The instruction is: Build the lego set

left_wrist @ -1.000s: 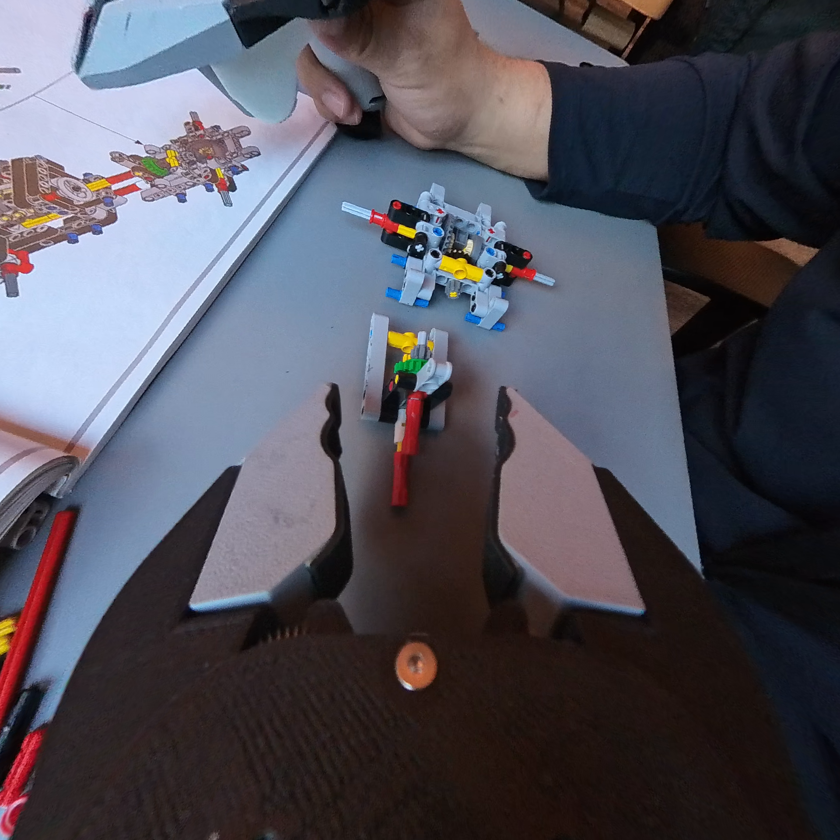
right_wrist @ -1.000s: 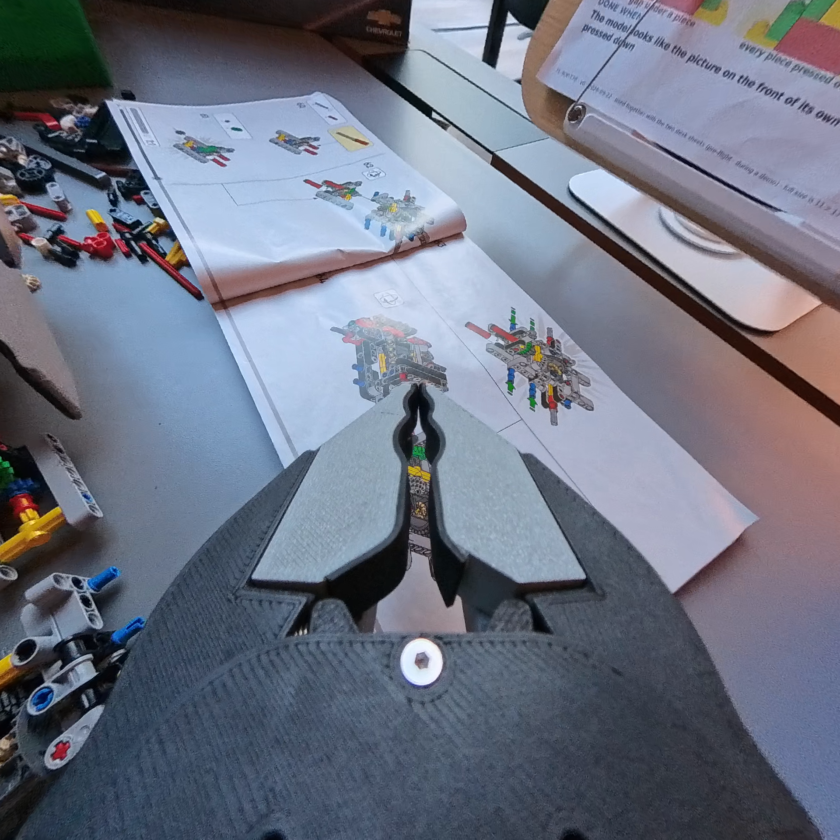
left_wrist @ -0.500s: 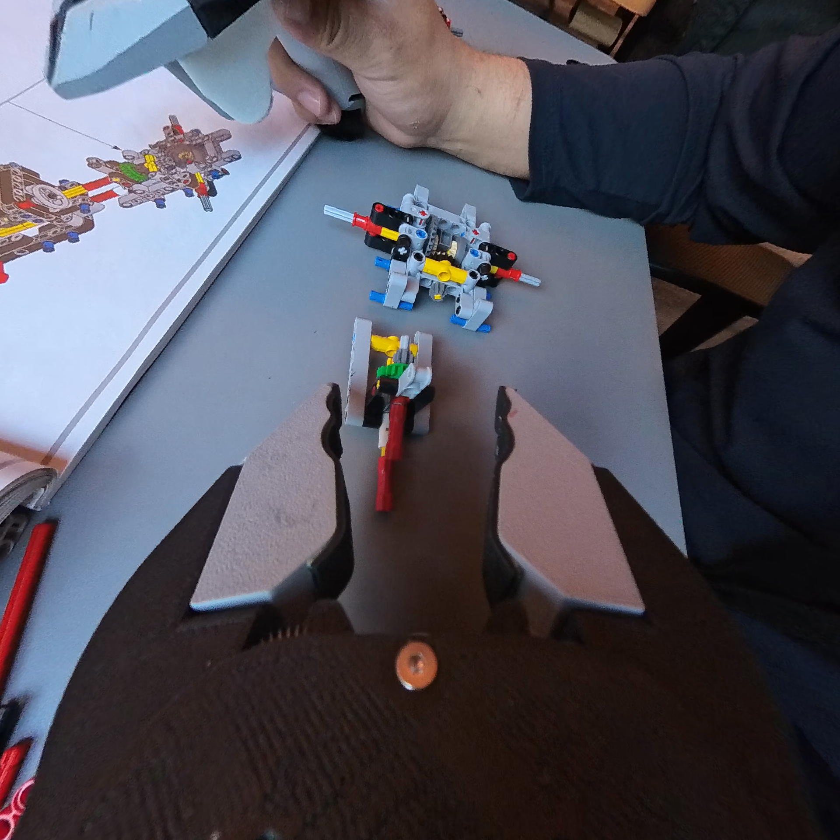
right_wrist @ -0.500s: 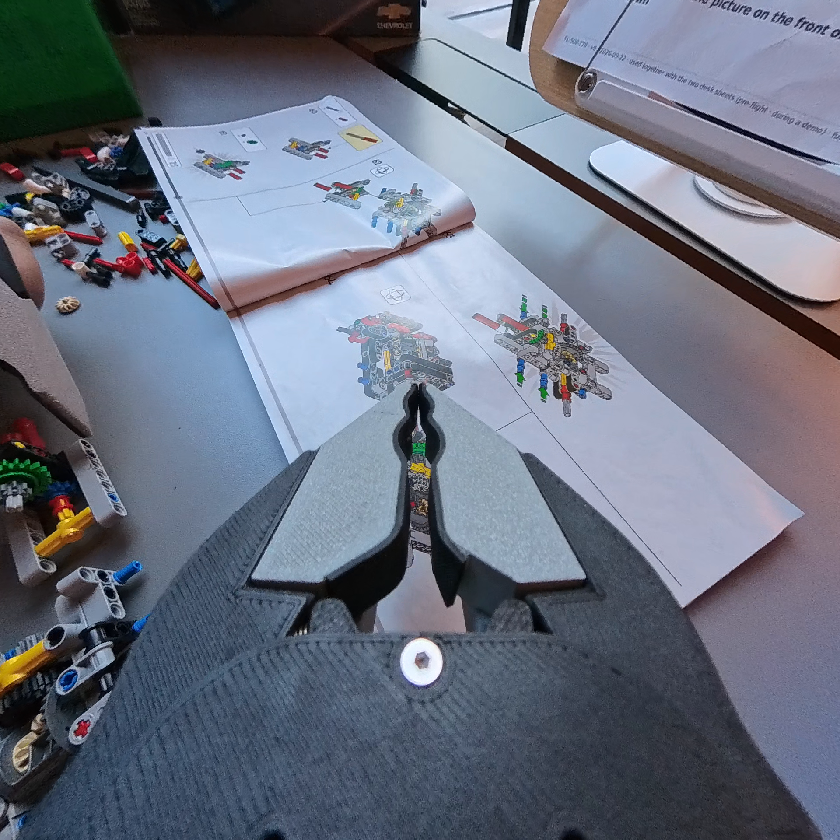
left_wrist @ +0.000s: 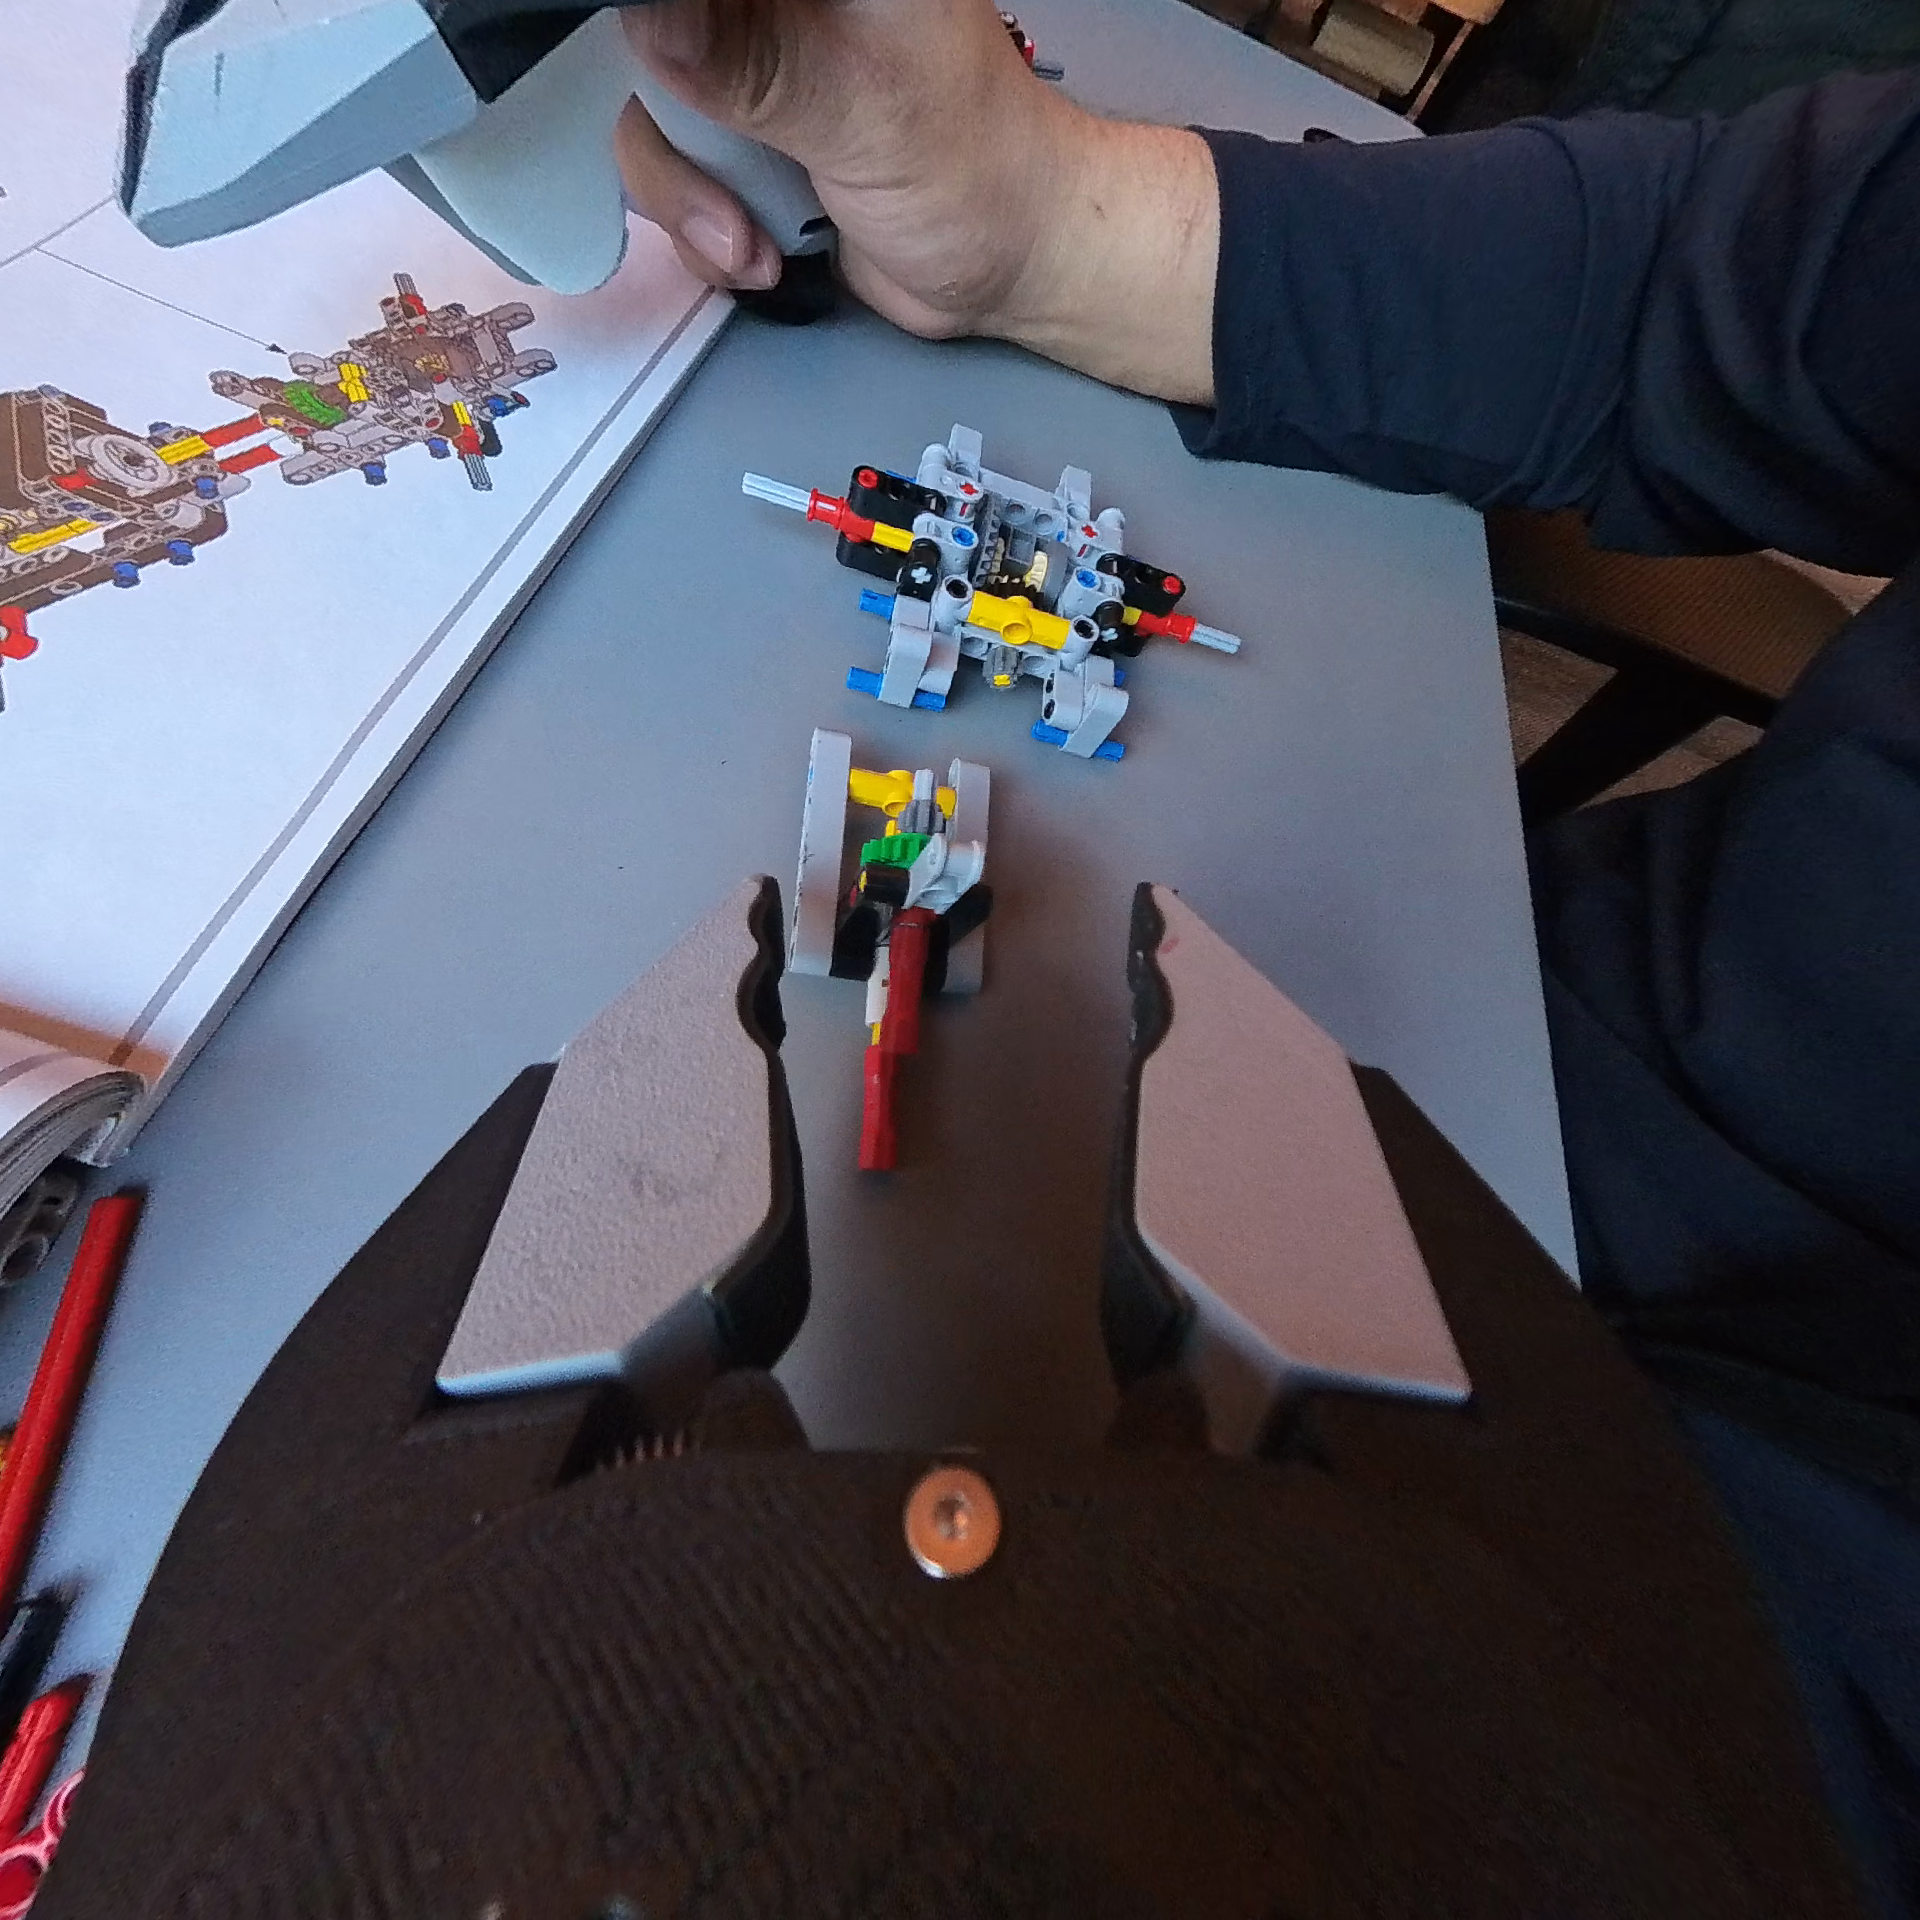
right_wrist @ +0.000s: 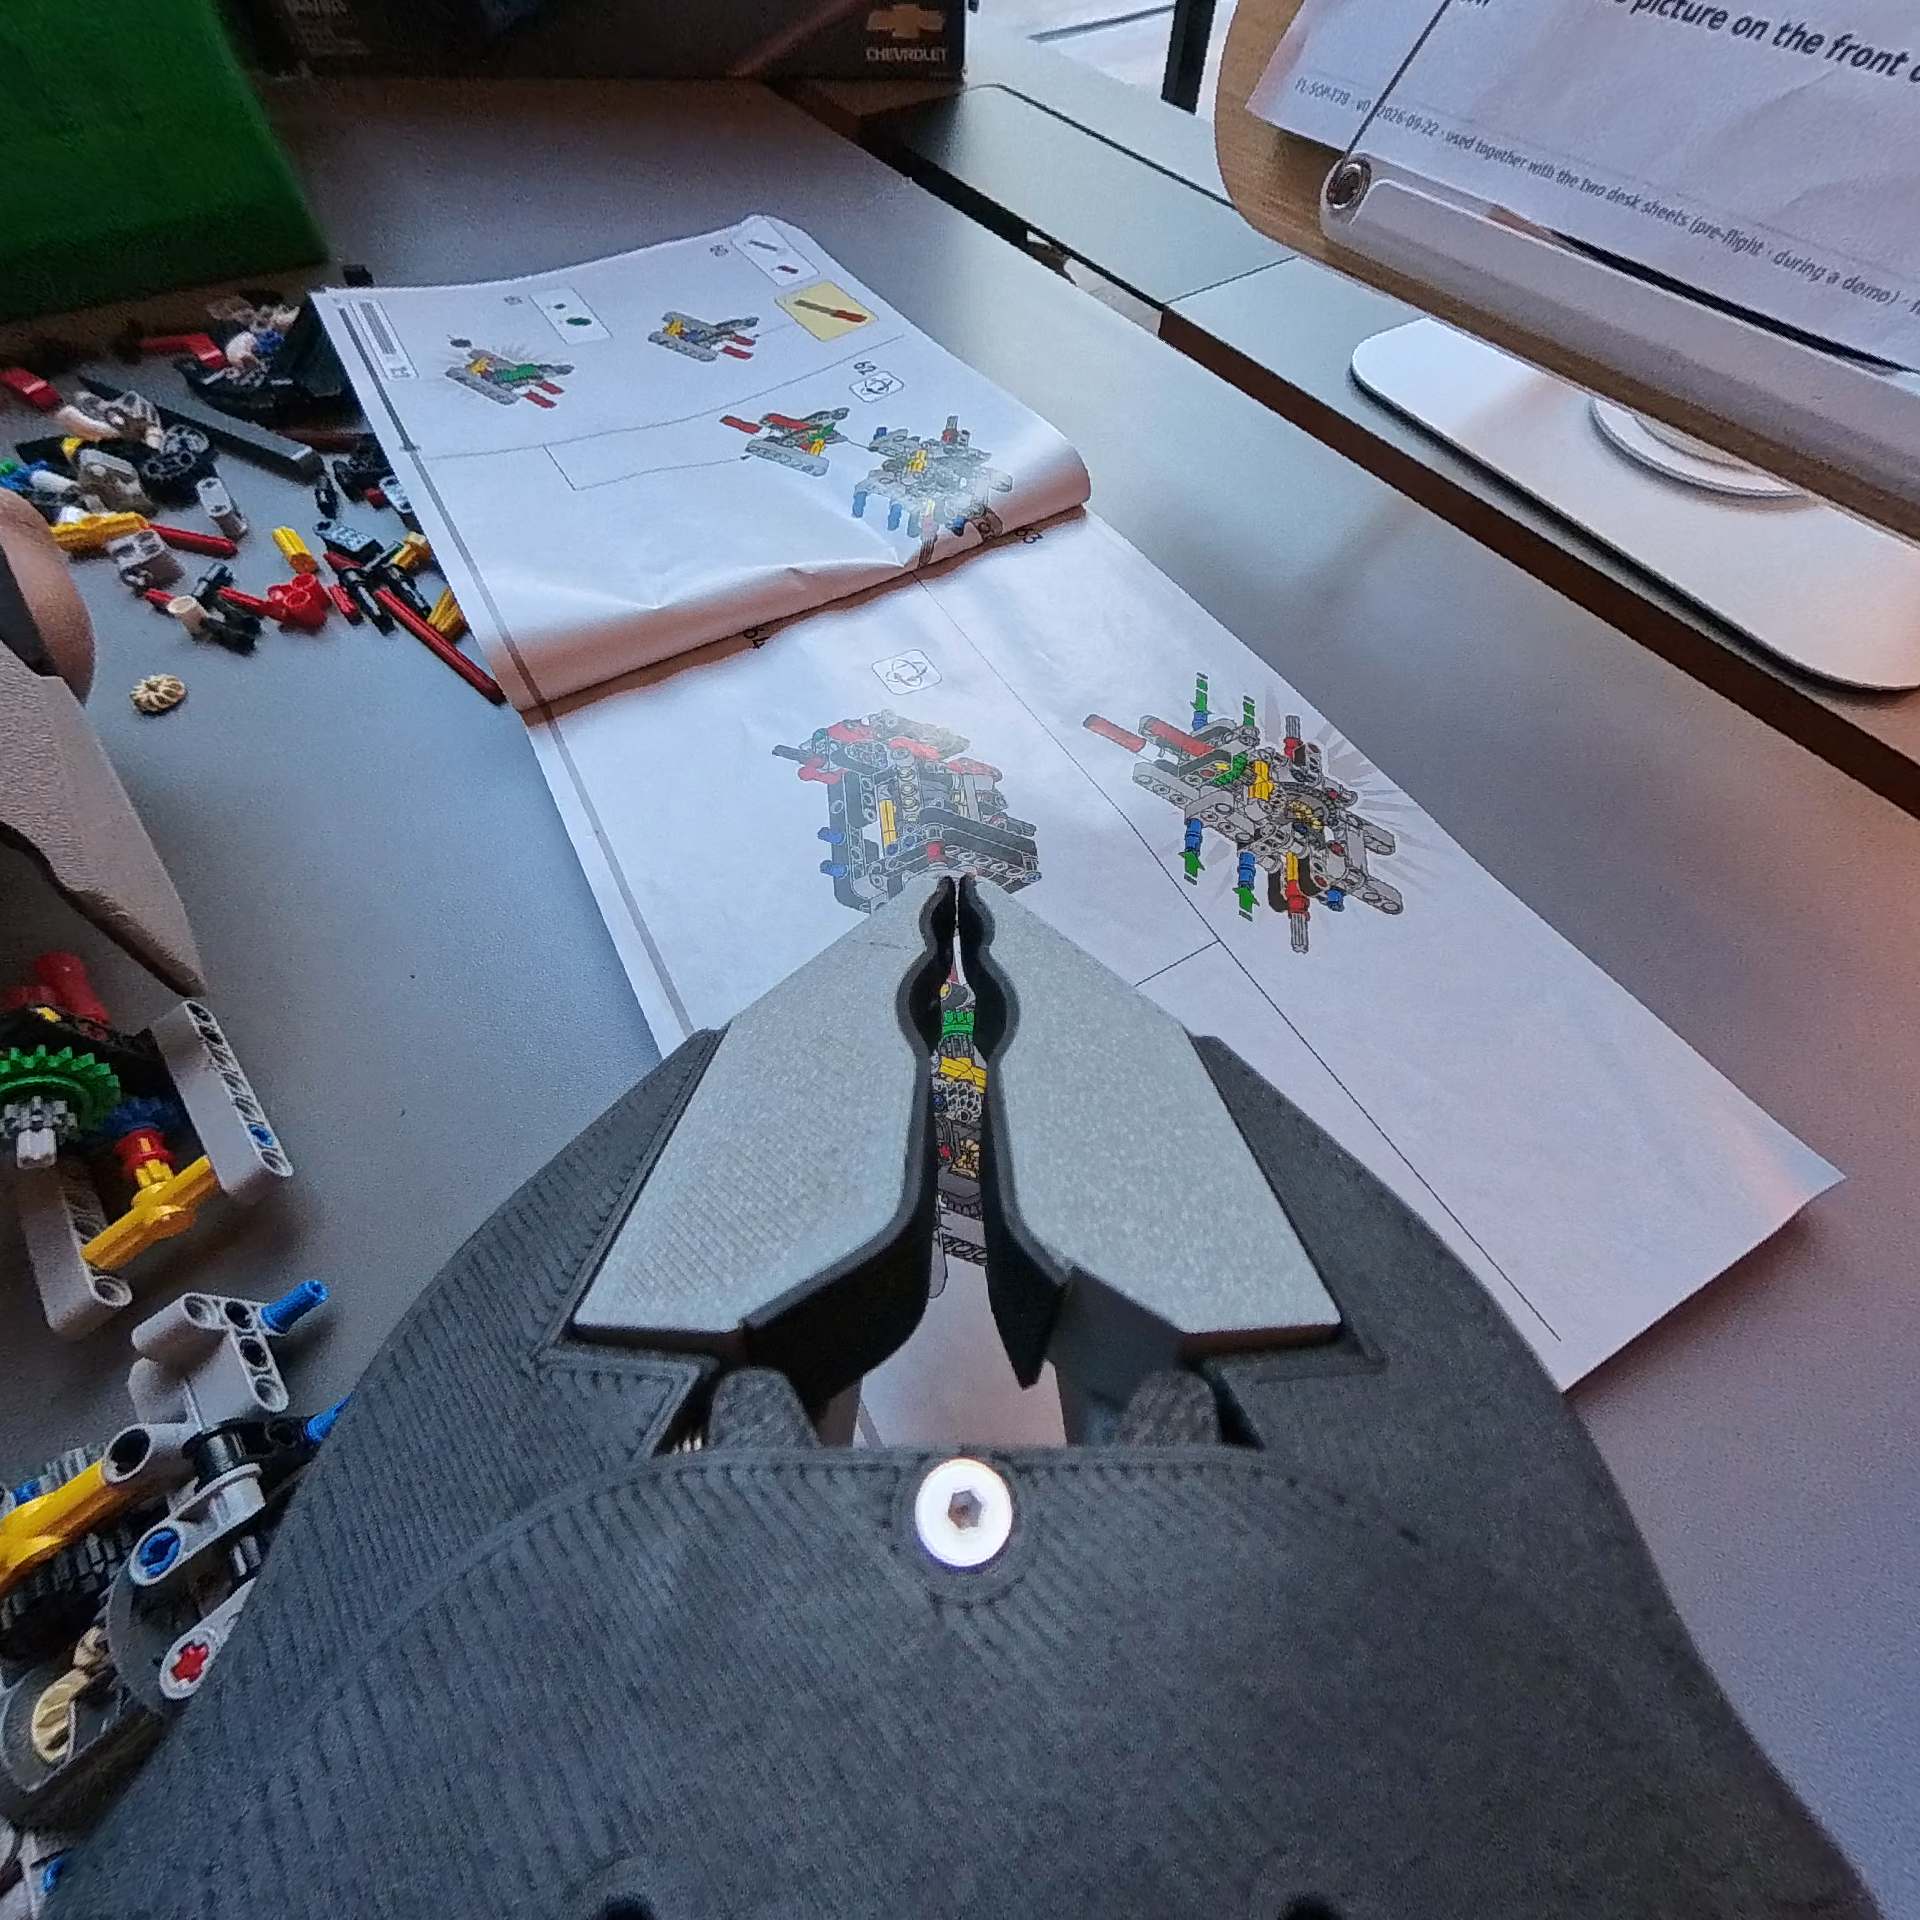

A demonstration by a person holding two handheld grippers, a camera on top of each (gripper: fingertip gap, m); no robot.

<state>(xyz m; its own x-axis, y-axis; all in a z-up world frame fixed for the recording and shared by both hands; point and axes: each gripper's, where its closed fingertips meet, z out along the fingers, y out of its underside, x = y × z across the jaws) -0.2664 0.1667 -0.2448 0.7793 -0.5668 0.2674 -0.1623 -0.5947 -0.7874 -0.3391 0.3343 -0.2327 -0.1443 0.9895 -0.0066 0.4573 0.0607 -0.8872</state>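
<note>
To the left of the left tool [left_wrist: 951, 935], red rods [left_wrist: 57, 1340] lie on the grey tabletop [left_wrist: 582, 831] beside the curled edge of an open instruction booklet [left_wrist: 208, 644], whose printed page runs up and away from that tool. The left tool itself hangs over the tabletop with its fingers [left_wrist: 665, 1122] spread wide and nothing pinched. A small brick assembly [left_wrist: 894, 883] of grey beams, yellow pin, green gear and a long red axle lies between and just ahead of the tips; its left grey beam sits just beside the left fingertip, possibly touching, though the angle makes that hard to judge, while the right fingertip stands well apart from it. Farther ahead lies a larger grey brick assembly [left_wrist: 997, 592] with blue pins and red-tipped axles. Beyond it a hand [left_wrist: 914, 177] in a dark sleeve grips the handle of the right tool [right_wrist: 958, 894]. In the right wrist view, loose brick parts [right_wrist: 208, 540] lie scattered to the left of that tool, its fingers [right_wrist: 810, 1122] are pressed together with nothing between them, poised over the booklet page, and a monitor stand [right_wrist: 1662, 540] lies to its right.
</note>
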